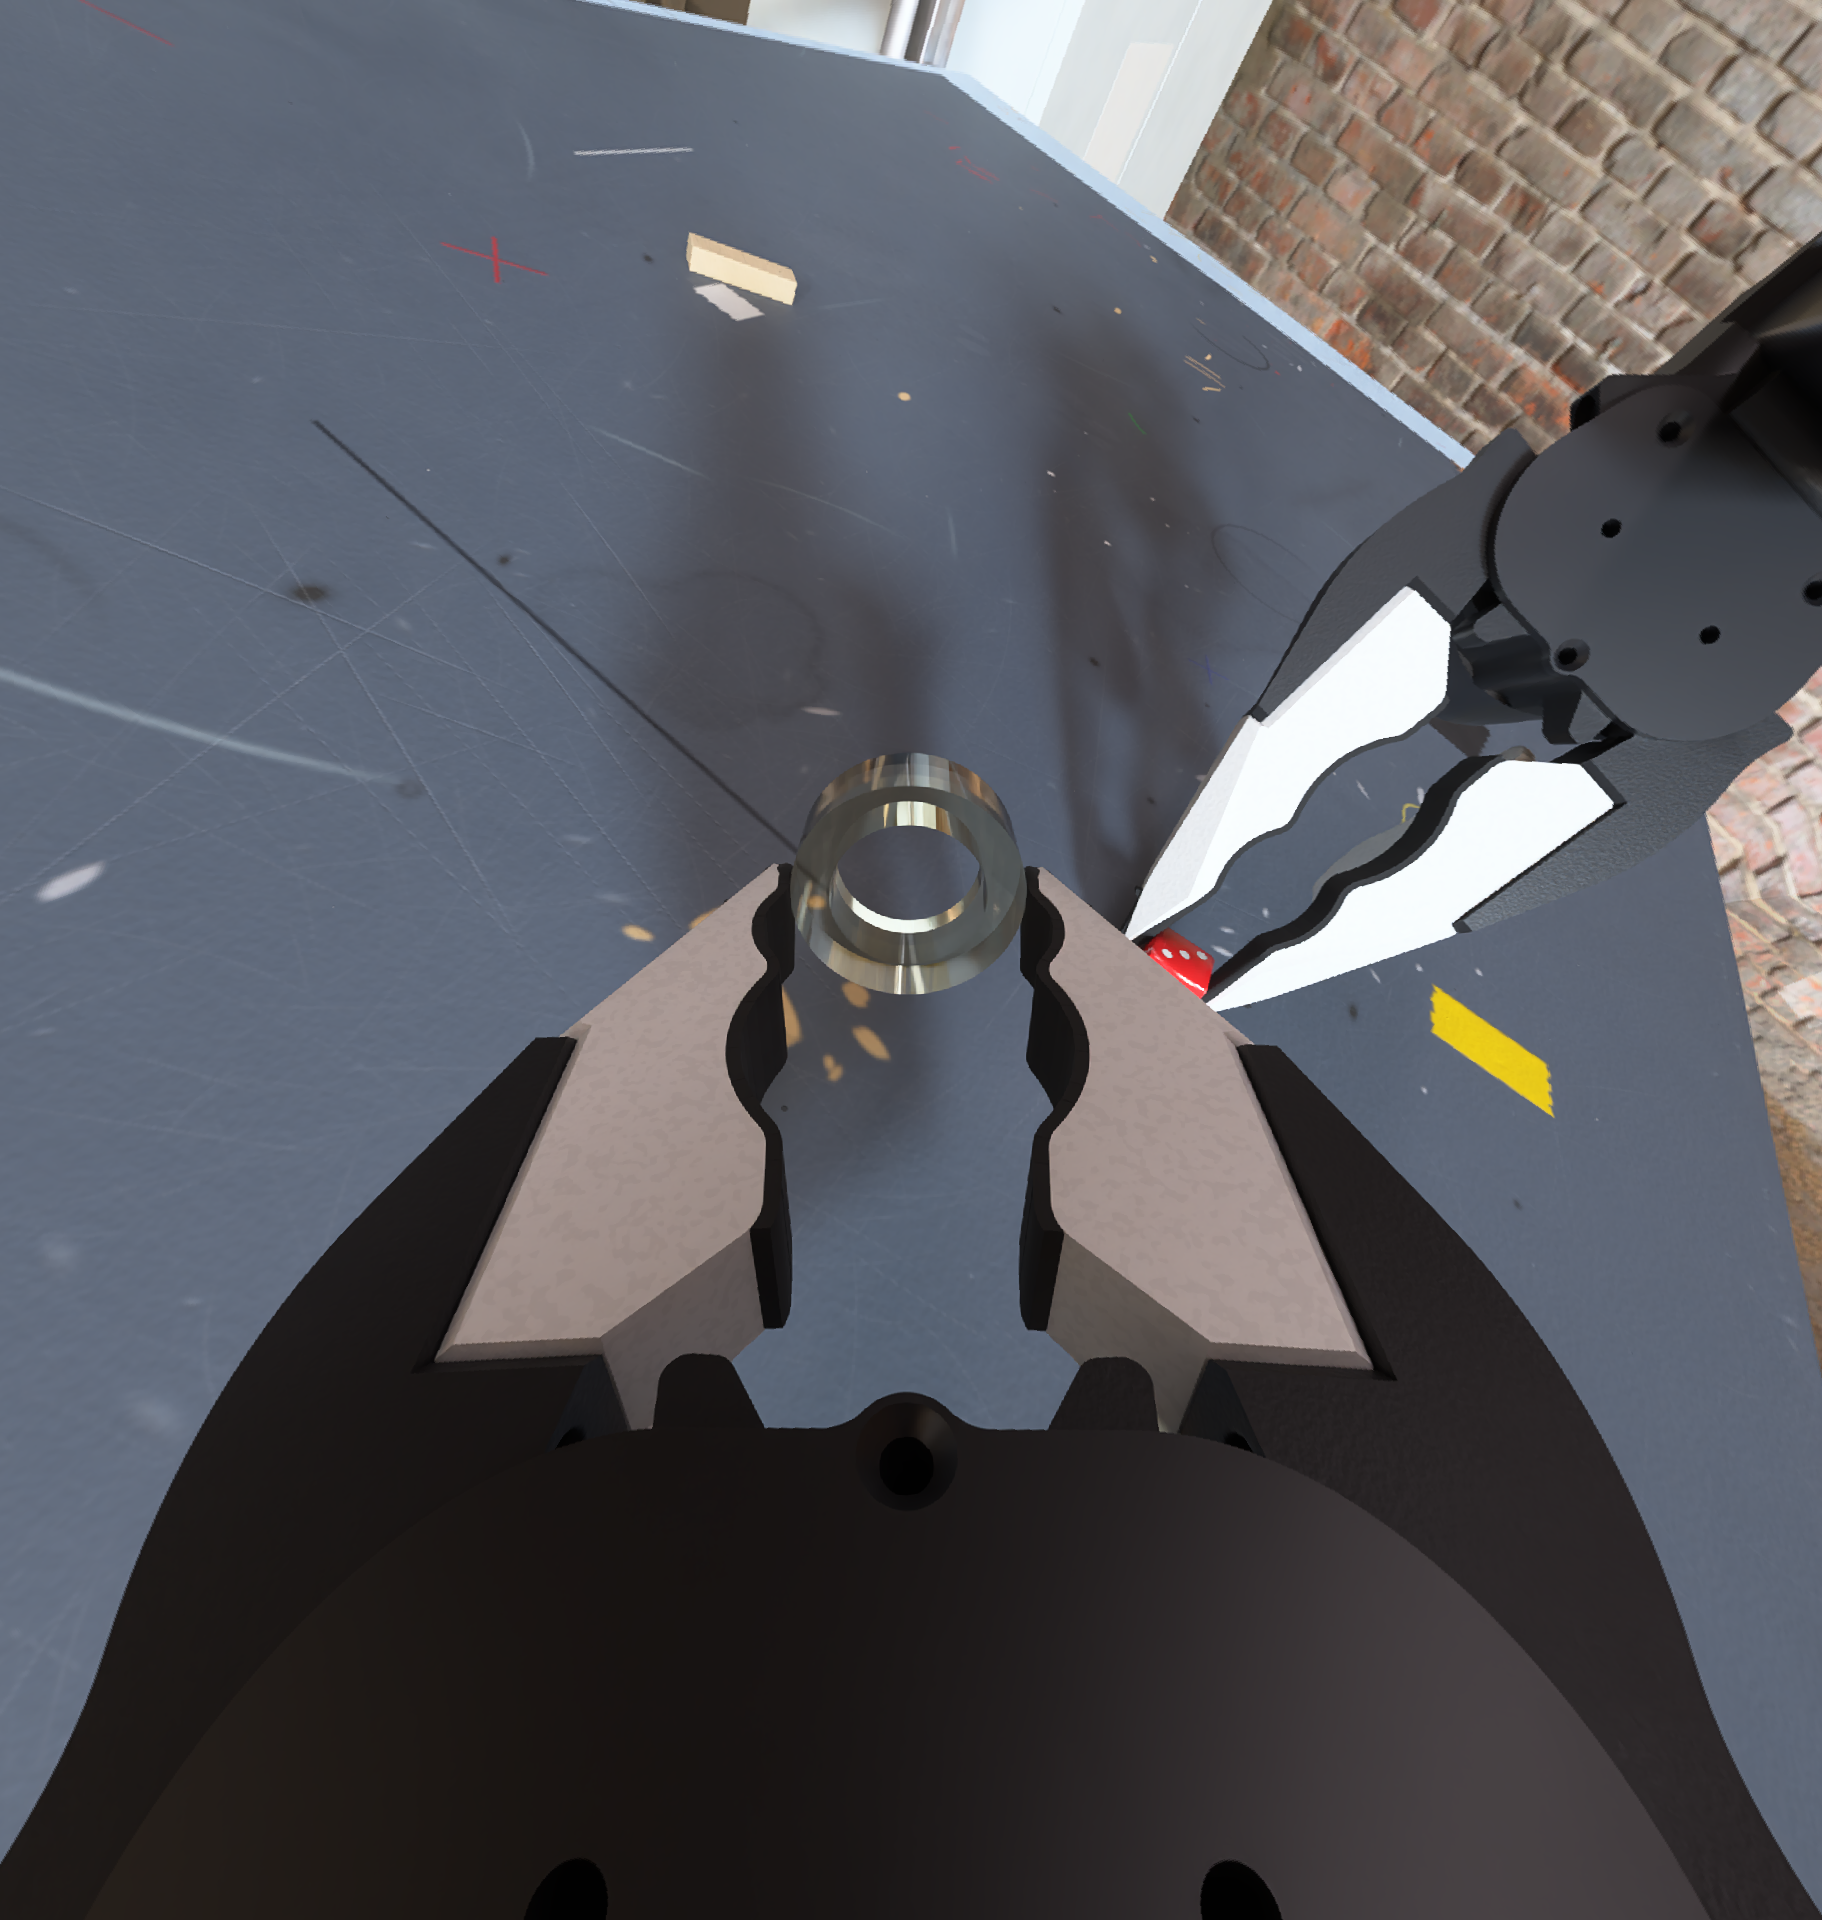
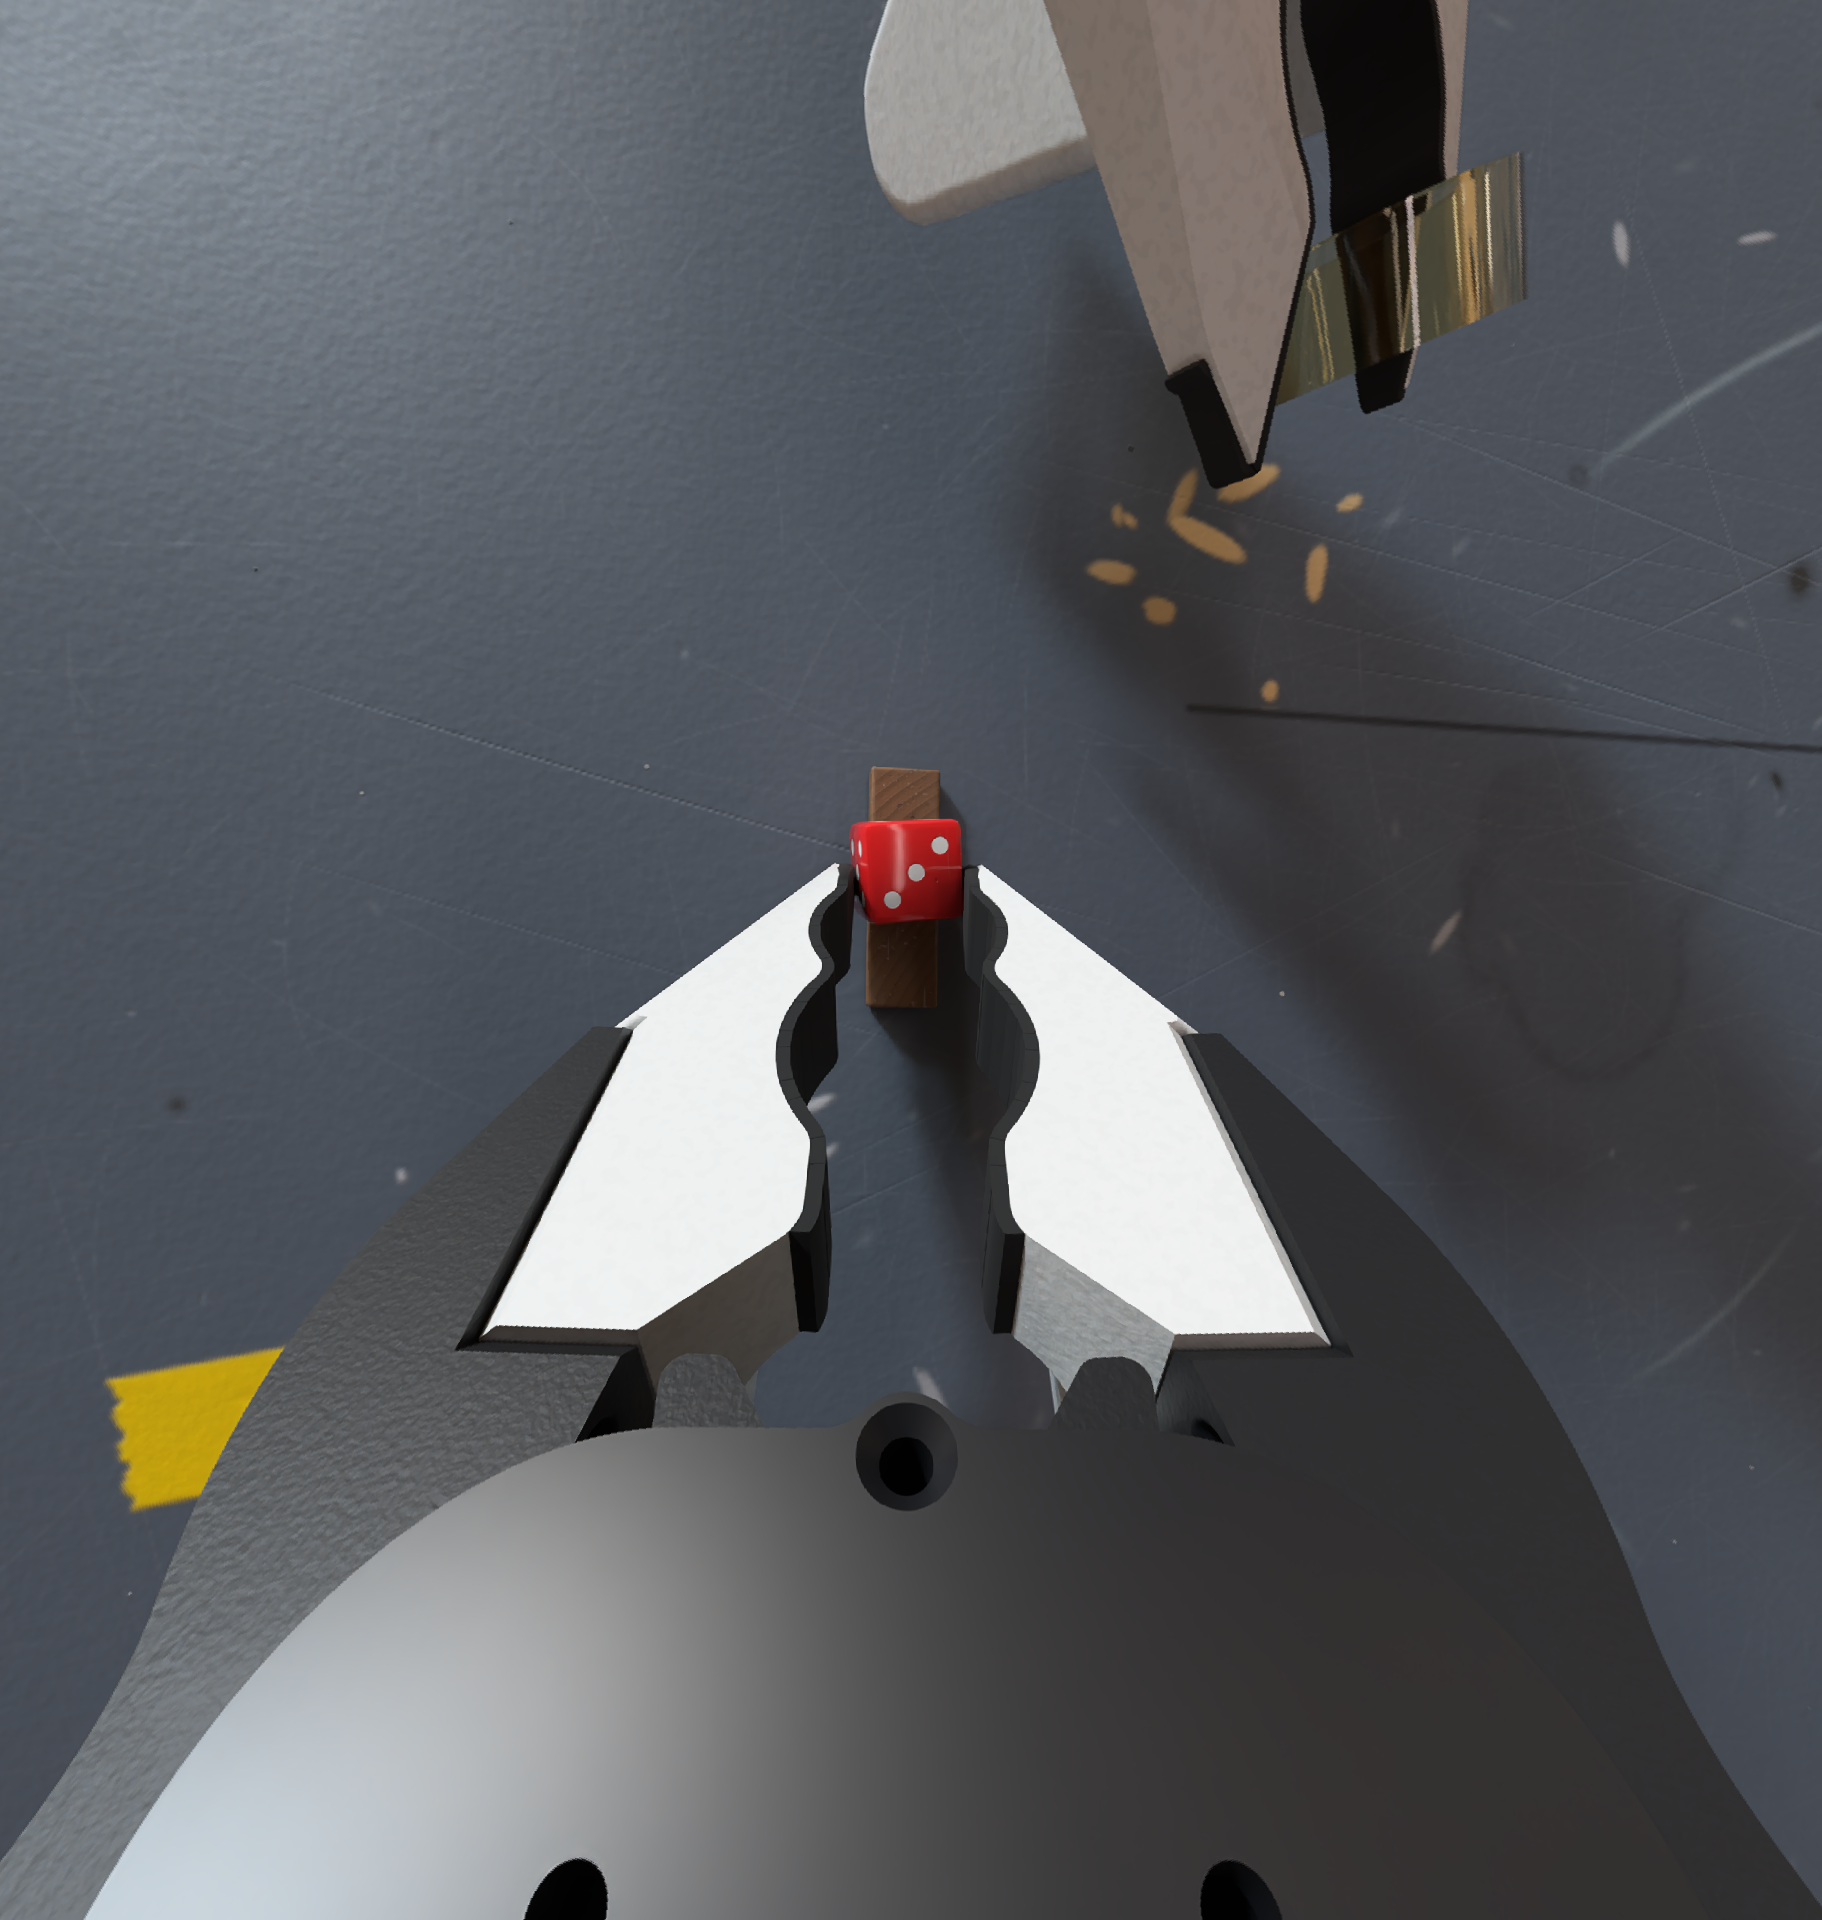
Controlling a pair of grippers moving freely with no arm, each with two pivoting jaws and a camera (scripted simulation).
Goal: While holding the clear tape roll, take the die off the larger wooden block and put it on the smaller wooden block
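While the clear tape roll (image 1: 909,875) is clamped by its outer rim between the tips of the left gripper (image 1: 907,883) above the grey table (image 1: 263,727), its open core is turned toward that gripper's camera; the roll is glassy, with gold-tinted glints on its inner wall. From the right wrist view it is seen edge-on as a translucent, yellowish band (image 2: 1406,275).

The red die (image 2: 907,868), marked with white pips and rounded at its corners, is bracketed by the fingertips of the right gripper (image 2: 907,873), which are narrowed onto its two sides. It is seen over a dark brown wooden block (image 2: 902,971), a narrow strip lying flat on the table; whether the die rests on the strip or is lifted clear cannot be told. A pale wooden block (image 1: 741,270) lies well apart, far across the table. A strip of yellow tape (image 1: 1491,1049) is stuck to the table near the right gripper.
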